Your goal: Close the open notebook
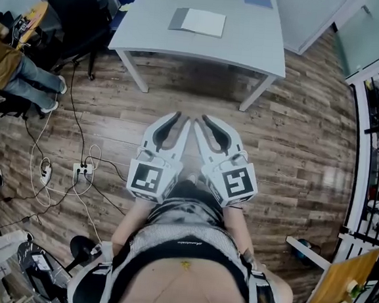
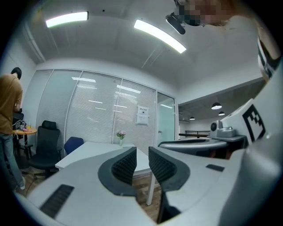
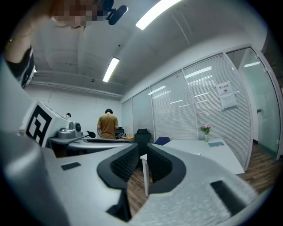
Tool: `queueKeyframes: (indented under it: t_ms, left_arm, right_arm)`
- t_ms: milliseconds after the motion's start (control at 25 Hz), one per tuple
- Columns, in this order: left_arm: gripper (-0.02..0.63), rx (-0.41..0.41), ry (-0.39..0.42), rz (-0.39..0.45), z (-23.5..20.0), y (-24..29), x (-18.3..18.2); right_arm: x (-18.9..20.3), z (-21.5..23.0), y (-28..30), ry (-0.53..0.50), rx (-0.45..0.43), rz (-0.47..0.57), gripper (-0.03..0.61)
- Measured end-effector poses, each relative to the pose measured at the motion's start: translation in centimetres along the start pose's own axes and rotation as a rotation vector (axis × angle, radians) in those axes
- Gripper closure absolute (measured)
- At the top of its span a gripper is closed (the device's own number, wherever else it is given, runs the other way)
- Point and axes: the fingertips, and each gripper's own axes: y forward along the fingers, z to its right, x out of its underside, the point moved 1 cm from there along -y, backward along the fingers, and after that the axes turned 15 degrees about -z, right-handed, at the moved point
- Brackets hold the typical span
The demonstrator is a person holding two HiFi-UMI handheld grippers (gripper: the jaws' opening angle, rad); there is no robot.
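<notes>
Well short of the pale grey rectangular surface [image 1: 147, 35], both grippers point level and side by side in front of the person's body, tips close together. Prob. a ready posture, since the person stands back on the brown wood-plank floor [image 1: 296, 137].

White left gripper [image 2: 141, 159]: ribbed dark pads a narrow gap apart, nothing betw. them. White right gripper [image 3: 142, 161]: same, slim gap, empty.

The open notebook w/ pale pages [image 1: 199, 21] lies flat mid-surface, well apart from both grippers, so the task isn't begun yet. The narrow spread suits it, I'd judge: flipping a cover needs a tip under the edge, not wide jaws. An approach to the surface comes first. A small flat blue item [image 1: 257, 0] sits toward the far corner, apart from the notebook.
</notes>
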Motion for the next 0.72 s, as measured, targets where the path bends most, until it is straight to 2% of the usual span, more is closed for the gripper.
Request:
queueKeyframes:
  t_ms: [360,720]
  left_arm:
    - [0.546,0.002,-0.016,-0.012,-1.8,0.9,0.0]
    - [0.546,0.049,-0.026,-0.019,-5.5,5.2,-1.4]
  right_arm:
    - [0.3,0.3,1.6,-0.003,0.011,-0.028,0.517]
    - [-1.2,3.0,6.4,0.019,0.039,-0.026,0.517]
